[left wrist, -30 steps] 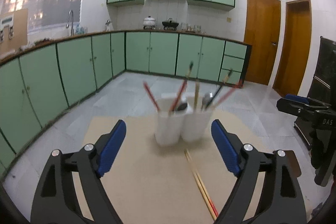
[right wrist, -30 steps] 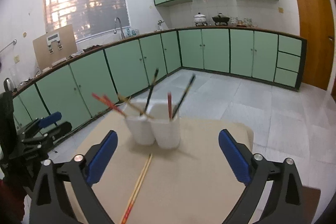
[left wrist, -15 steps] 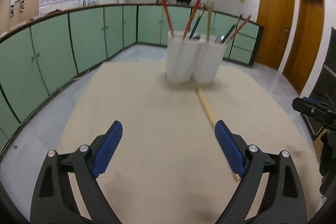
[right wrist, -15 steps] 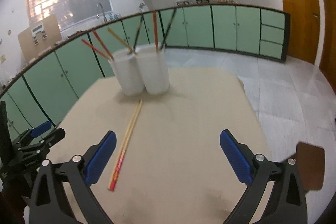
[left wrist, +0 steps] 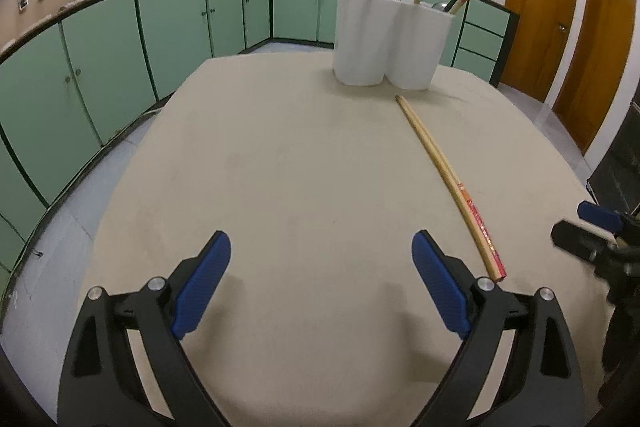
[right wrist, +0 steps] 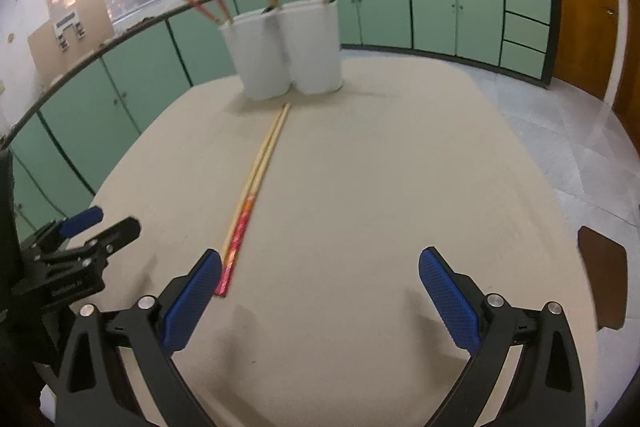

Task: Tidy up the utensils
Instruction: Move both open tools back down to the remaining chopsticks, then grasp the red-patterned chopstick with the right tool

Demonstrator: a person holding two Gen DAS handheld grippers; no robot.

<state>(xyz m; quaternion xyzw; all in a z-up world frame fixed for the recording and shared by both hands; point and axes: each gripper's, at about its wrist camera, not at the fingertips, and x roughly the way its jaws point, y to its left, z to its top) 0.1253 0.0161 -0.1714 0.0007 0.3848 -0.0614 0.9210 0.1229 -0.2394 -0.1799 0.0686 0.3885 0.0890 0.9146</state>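
Note:
A pair of wooden chopsticks with red ends (left wrist: 452,179) lies on the beige table (left wrist: 280,167), also seen in the right wrist view (right wrist: 256,183). A white two-cup utensil holder (left wrist: 384,39) stands at the far end with several chopsticks and spoons in it; it also shows in the right wrist view (right wrist: 288,51). My left gripper (left wrist: 320,259) is open and empty, low over the table, left of the chopsticks' red ends. My right gripper (right wrist: 320,279) is open and empty, its left finger just beside the red ends.
The table's edges drop off to a tiled floor on all sides. Green cabinets (left wrist: 120,39) line the walls. A brown chair seat (right wrist: 602,279) stands off the right edge. The other gripper shows at each view's side edge.
Both grippers have come down from high above to just over the table, closer to the loose chopsticks. The holder now sits far ahead. Jaws stayed open.

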